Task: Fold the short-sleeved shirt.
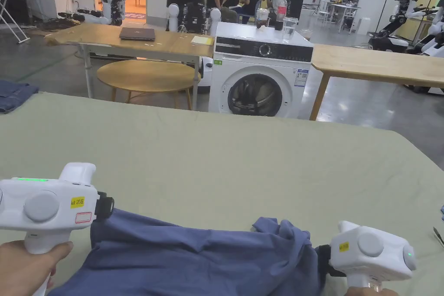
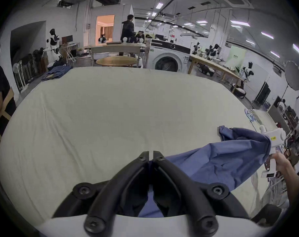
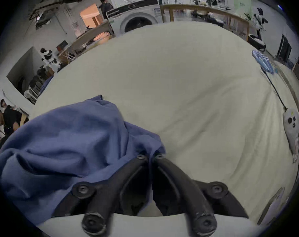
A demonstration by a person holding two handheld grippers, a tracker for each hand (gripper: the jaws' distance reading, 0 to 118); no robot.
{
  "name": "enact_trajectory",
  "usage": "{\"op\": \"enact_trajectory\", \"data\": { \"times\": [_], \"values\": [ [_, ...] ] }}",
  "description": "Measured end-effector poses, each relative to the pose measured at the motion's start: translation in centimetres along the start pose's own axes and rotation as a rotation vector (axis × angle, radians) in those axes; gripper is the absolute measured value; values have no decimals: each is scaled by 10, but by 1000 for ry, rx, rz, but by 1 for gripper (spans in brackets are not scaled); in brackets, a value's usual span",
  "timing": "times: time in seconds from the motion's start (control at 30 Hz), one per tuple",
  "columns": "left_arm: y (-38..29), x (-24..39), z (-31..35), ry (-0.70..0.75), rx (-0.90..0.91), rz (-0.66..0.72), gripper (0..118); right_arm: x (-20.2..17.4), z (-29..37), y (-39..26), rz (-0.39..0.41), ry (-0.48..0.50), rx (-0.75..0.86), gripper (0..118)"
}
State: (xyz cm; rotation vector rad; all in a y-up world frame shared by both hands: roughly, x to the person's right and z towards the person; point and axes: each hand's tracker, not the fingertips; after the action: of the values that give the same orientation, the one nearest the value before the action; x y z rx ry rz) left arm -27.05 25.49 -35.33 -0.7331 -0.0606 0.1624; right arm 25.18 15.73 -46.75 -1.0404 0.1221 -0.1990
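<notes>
The counter, spread with a pale green cloth, takes up most of the head view, and its whole far half lies bare beyond the shirt. The blue short-sleeved shirt is bunched along the counter's near edge, hanging in a slack, wrinkled swag between the two tools, with a loose flap, perhaps a sleeve, poking up near its right end. At the shirt's left end the left tool has its jaws drawn together, with blue cloth running back between them, so it is gripping the shirt. At the shirt's right end the right tool is likewise closed, its tips buried in a gathered fold. The risk from here, as I judge it, is that each tool holds a bunched clump, not a clean hem or shoulder: spreading the shirt over the counter could leave it twisted or doubled, and a sharp pull apart might drag the thin fabric out of one grip.
</notes>
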Motion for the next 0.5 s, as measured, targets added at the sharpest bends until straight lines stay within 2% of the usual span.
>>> {"op": "enact_trajectory", "data": {
  "times": [0.37, 0.5],
  "values": [
    [36, -7, 39, 30, 97, -17, 0, -46, 92, 22, 212, -77, 373, 1],
    [65, -13, 68, 60, 163, -25, 0, -64, 138, 40, 224, -75, 525, 1]
  ]
}}
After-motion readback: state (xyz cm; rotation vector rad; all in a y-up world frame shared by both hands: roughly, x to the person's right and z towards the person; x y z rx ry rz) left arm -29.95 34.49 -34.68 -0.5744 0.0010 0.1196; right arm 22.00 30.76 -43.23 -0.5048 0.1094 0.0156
